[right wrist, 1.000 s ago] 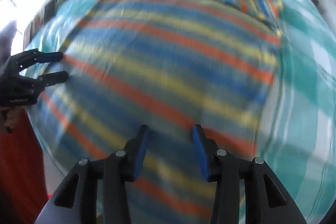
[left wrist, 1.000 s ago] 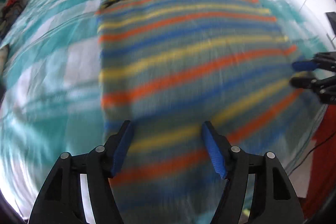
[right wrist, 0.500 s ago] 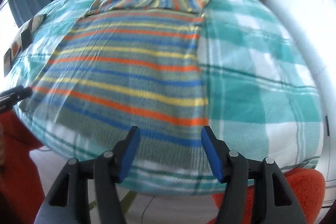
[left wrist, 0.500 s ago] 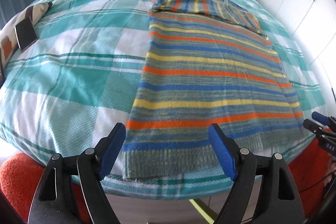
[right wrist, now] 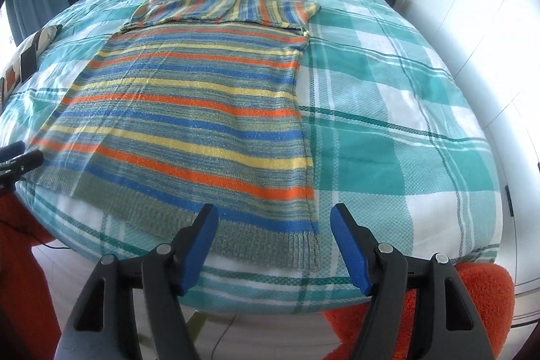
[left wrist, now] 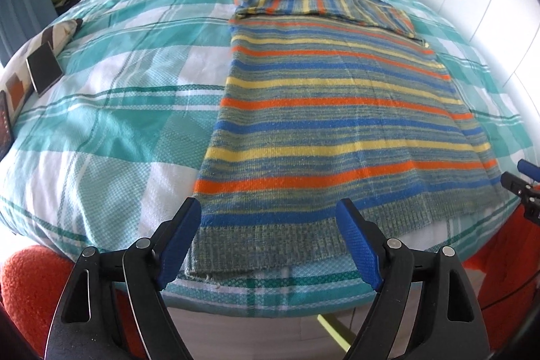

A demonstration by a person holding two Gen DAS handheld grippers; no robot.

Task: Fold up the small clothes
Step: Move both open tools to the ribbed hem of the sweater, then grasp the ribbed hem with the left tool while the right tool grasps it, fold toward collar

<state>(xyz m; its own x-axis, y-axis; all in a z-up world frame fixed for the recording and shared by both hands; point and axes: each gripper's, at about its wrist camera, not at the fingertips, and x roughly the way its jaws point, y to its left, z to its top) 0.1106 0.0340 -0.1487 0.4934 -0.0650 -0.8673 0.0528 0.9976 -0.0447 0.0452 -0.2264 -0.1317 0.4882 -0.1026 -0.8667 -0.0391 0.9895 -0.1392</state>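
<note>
Both jaws spread, empty, right just opening; striped sweater (left wrist: 330,123) flat, lengthwise along bed (left wrist: 118,110), hem nearest

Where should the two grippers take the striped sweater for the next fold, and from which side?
Probably the two corners of the ribbed hem, from the near bed edge. The striped sweater lies flat, sleeves already folded across the top, and the hem is nearest the open left gripper and right gripper.

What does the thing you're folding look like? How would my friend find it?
Look at the big bed with the teal and white checked cover. A knitted sweater lies flat on it, its ribbed hem at the near edge and its sleeves folded across the top. Nothing else there has orange, blue and yellow stripes.
</note>
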